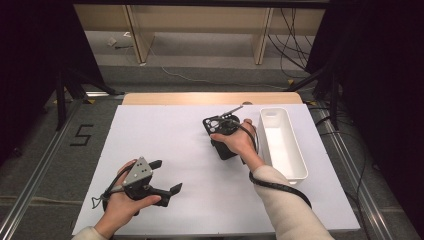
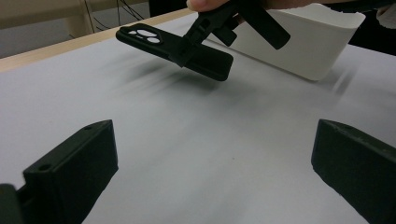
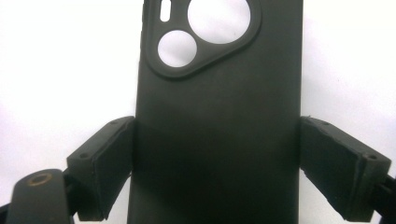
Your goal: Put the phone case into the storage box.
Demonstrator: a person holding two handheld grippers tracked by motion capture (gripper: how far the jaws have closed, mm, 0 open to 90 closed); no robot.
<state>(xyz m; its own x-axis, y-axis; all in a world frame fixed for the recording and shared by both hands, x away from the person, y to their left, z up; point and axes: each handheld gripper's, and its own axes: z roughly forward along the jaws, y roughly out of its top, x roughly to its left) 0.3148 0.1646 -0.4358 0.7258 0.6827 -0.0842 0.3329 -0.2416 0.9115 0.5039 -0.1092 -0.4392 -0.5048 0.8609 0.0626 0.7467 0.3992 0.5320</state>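
Pinching the black phone case [image 3: 217, 126] by its long edges, right hand-held gripper [image 3: 217, 154]; left hand-held gripper [image 2: 215, 172] spread.

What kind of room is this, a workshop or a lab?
Most likely a lab set up for recording demonstrations. A table under a plain white sheet stands between dark curtains, loose cables trail across the floor behind it, and a taped number five marks the floor beside the table.
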